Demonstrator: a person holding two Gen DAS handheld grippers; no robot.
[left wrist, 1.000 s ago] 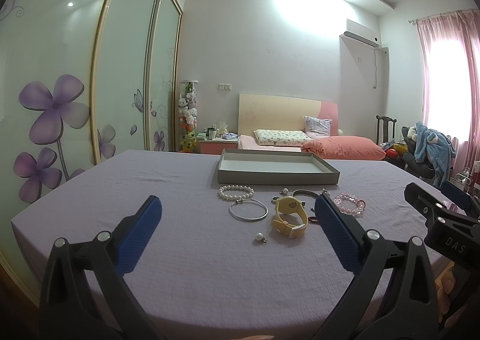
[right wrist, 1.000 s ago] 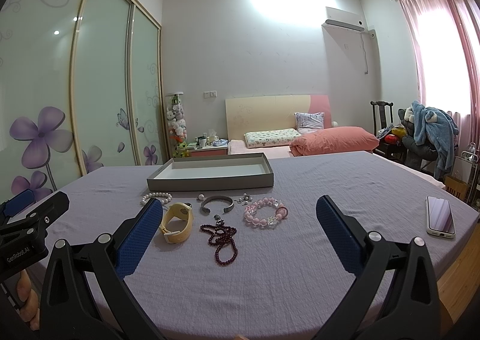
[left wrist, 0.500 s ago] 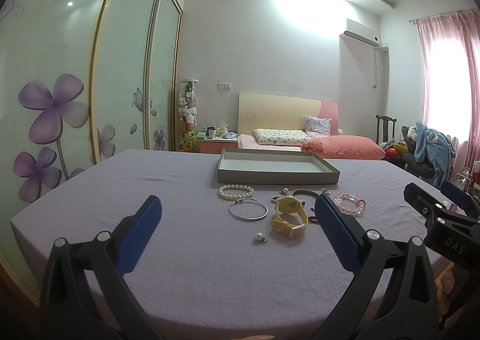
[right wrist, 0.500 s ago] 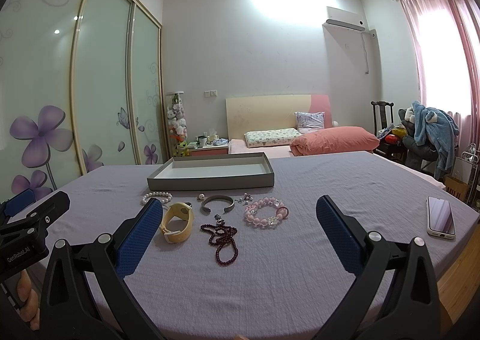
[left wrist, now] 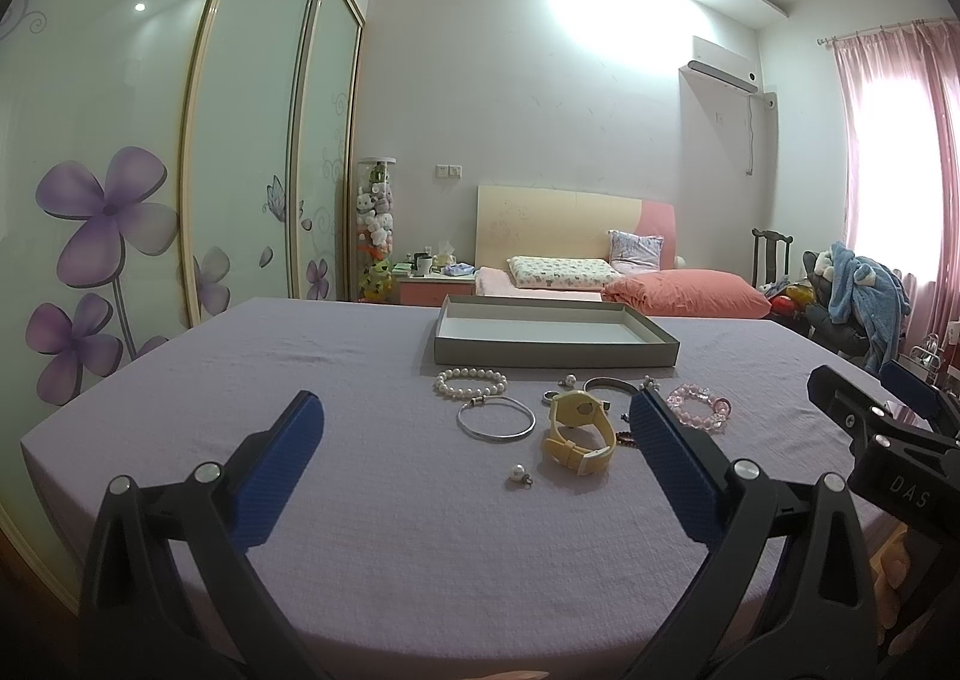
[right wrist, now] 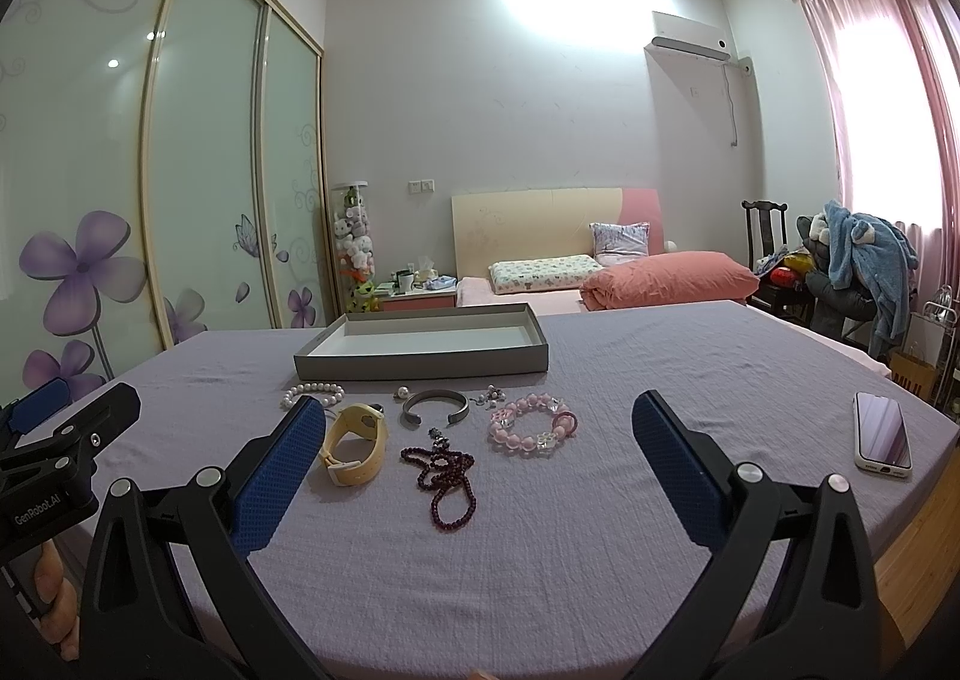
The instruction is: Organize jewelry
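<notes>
Jewelry lies spread on a lilac tablecloth in front of a shallow grey tray (left wrist: 555, 351) (right wrist: 420, 365), which holds nothing. I see a pearl bracelet (left wrist: 470, 382) (right wrist: 313, 393), a silver bangle (left wrist: 495, 419), a yellow watch (left wrist: 579, 438) (right wrist: 355, 443), a small pearl earring (left wrist: 518, 474), a grey cuff (right wrist: 434, 407), a pink bead bracelet (left wrist: 699, 414) (right wrist: 531, 431) and a dark red bead necklace (right wrist: 447, 479). My left gripper (left wrist: 474, 458) and right gripper (right wrist: 477, 458) both hover open above the near cloth, holding nothing.
A phone (right wrist: 882, 434) lies near the table's right edge. Behind the table stand a bed with a coral pillow (right wrist: 669, 272), a chair piled with clothes (right wrist: 858, 272) and sliding wardrobe doors (left wrist: 150, 170) on the left. A hand (right wrist: 54, 608) holds the left tool.
</notes>
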